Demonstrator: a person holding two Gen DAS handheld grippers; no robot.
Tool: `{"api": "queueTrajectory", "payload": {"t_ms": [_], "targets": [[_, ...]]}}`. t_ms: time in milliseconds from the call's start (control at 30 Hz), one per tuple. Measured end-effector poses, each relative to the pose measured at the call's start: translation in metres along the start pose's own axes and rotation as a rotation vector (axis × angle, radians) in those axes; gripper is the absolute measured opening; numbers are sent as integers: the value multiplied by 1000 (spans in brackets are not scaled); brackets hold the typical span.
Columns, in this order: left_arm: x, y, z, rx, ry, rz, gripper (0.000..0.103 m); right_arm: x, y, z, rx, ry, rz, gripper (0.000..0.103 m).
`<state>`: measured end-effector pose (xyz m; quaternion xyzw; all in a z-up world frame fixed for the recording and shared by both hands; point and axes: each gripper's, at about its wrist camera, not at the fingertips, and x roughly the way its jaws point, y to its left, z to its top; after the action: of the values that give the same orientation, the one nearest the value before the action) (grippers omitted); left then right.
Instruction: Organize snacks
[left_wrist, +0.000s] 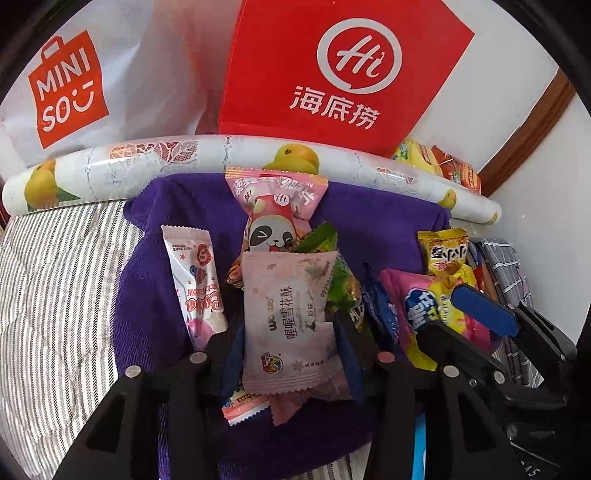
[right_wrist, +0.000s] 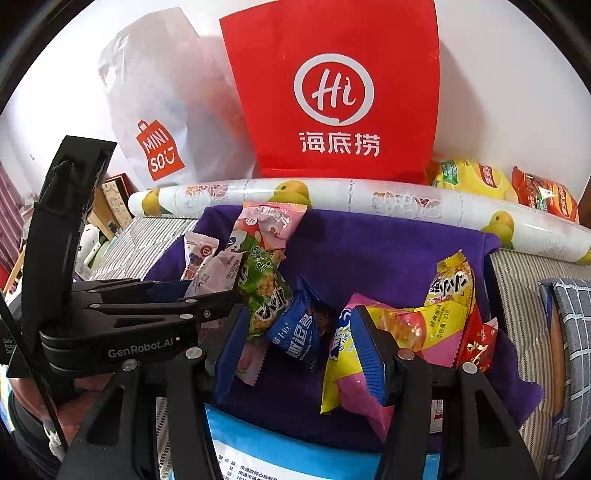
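On the purple cloth (left_wrist: 155, 280), the pale pink snack packet (left_wrist: 291, 328) lay between the left gripper's (left_wrist: 288, 354) slightly parted fingers, apparently unpinched, while the right gripper (right_wrist: 306, 354) stood spread beside the yellow-pink packet (right_wrist: 354, 384).

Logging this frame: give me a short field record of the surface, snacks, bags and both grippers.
surface: purple cloth on striped bedding
snacks: mixed packets piled on the cloth
left gripper: pale pink packet between its fingers; grip unclear
right gripper: open, one finger at pink-yellow packet
behind: red bag, white bag, patterned roll
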<state>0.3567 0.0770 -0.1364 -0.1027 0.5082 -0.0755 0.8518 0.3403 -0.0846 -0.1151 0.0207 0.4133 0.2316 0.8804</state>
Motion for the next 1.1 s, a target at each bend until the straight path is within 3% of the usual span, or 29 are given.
{"api": "queueTrajectory", "payload": {"t_ms": [200, 800, 867, 933, 1100], "targets": [[-10, -2, -6, -1, -2, -6, 55, -9, 2, 3, -6, -18, 0, 56], [-46, -1, -19, 8, -20, 98, 73, -16, -5, -4, 7, 36, -72, 56], [-48, -2, -22, 12, -19, 102, 73, -17, -5, -7, 3, 37, -95, 60], [-50, -3, -25, 11, -21, 118, 73, -18, -4, -8, 10, 34, -111, 70], [-63, -6, -33, 5, -33, 121, 73, -15, -3, -11, 14, 60, -139, 70]]}}
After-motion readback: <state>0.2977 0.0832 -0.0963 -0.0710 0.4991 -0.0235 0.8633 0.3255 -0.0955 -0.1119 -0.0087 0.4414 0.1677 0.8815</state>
